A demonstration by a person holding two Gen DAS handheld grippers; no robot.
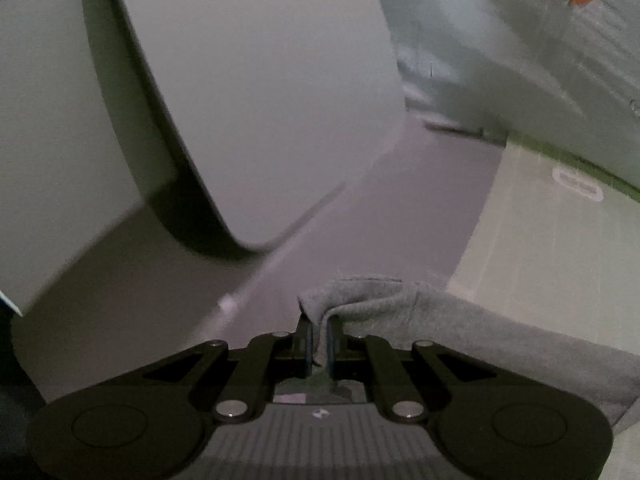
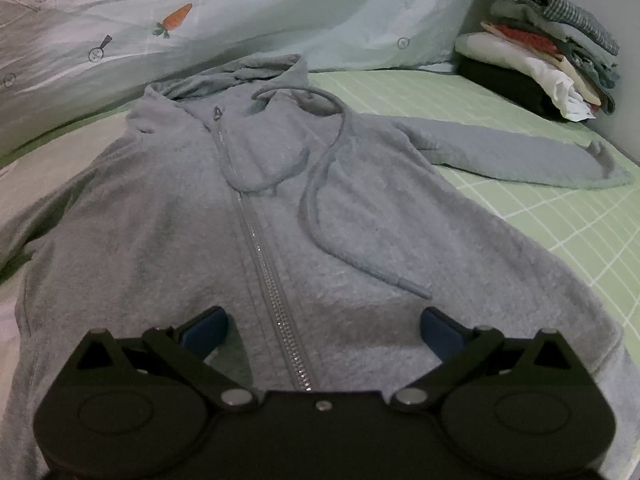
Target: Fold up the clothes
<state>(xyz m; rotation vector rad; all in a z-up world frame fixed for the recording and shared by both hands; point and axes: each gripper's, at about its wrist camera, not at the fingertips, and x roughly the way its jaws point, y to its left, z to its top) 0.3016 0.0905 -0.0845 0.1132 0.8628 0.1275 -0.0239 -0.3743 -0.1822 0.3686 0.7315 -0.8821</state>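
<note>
A grey zip-up hoodie point(image 2: 360, 220) lies face up on the bed, its zipper point(image 2: 260, 248) closed and its hood point(image 2: 248, 72) at the far end. One sleeve point(image 2: 520, 152) stretches out to the right. A drawstring point(image 2: 316, 216) loops across the chest. My right gripper point(image 2: 324, 320) hovers open over the hoodie's lower front, with blue pads on either side of the zipper and nothing between them. In the left wrist view, my left gripper point(image 1: 319, 328) is shut on a fold of the grey hoodie fabric point(image 1: 440, 320), lifted near the bed's edge.
A stack of folded clothes point(image 2: 540, 64) sits at the back right against the wall. A pale duvet with a carrot print point(image 2: 240, 8) is bunched behind the hood. The green checked sheet point(image 2: 560, 220) covers the bed. A white cabinet point(image 1: 240, 100) and the floor point(image 1: 400, 208) lie beyond the bed's edge.
</note>
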